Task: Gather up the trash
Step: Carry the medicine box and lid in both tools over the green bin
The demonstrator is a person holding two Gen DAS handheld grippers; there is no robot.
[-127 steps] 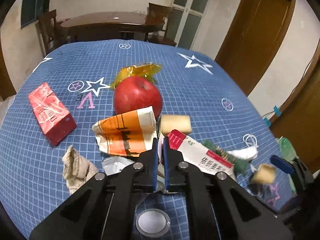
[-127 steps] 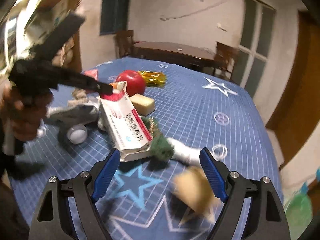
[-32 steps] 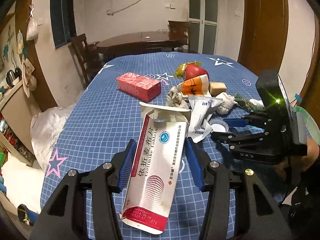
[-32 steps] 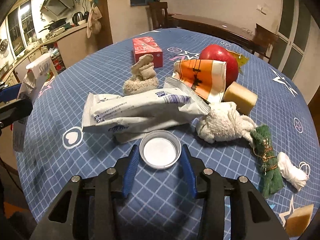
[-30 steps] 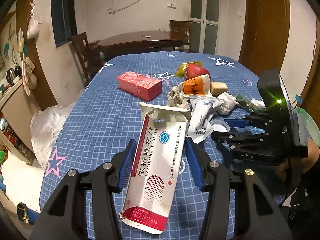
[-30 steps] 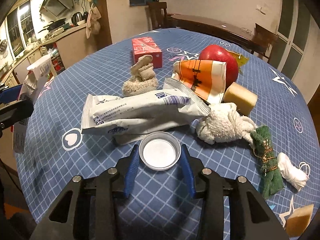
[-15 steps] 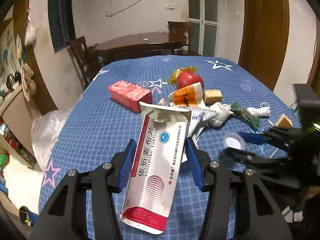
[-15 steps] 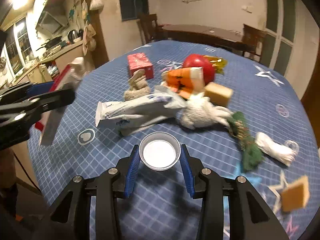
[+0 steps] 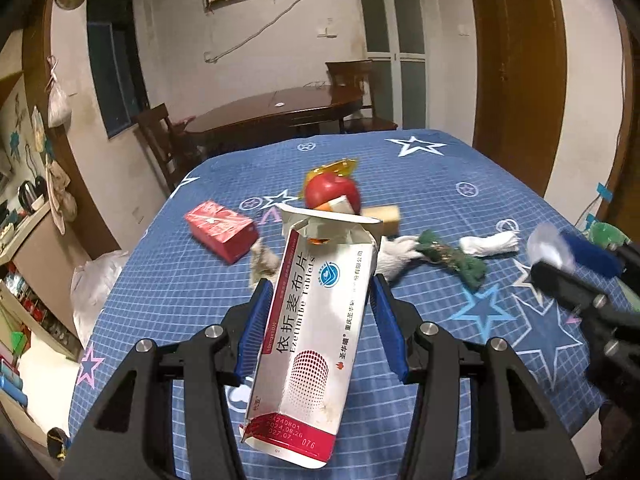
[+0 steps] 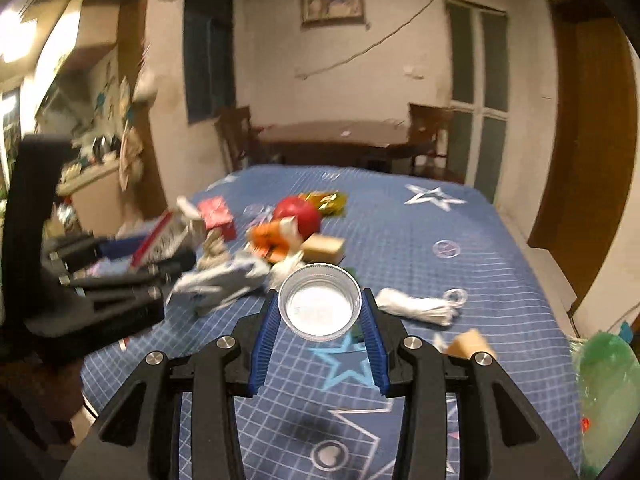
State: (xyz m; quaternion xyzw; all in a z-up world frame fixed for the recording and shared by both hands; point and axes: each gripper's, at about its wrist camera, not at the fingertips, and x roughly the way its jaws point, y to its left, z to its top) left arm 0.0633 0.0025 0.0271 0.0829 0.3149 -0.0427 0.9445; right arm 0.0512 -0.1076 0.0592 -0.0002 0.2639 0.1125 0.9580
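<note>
My left gripper (image 9: 322,292) is shut on a torn white and red tablet box (image 9: 316,336) and holds it above the blue star tablecloth (image 9: 440,184). My right gripper (image 10: 320,300) is shut on a white jar lid (image 10: 319,307), lifted above the table; it shows blurred at the right of the left wrist view (image 9: 568,256). On the table lie a white foil pouch (image 10: 224,280), an orange paper cup (image 10: 272,240), a yellow wrapper (image 9: 332,169) and a red carton (image 9: 220,230).
A red apple (image 9: 332,192), a sponge block (image 9: 386,216), a green cloth roll (image 9: 452,258), a white cloth roll (image 9: 490,244) and a beige rag (image 9: 262,262) lie mid-table. A green bag (image 10: 604,392) hangs off the right edge. A white bag (image 9: 96,280) lies left of the table.
Both grippers have lifted and pulled back from the table with their loads. The right gripper with the lid has swung right and up, blurred. The table items have stayed in place.
</note>
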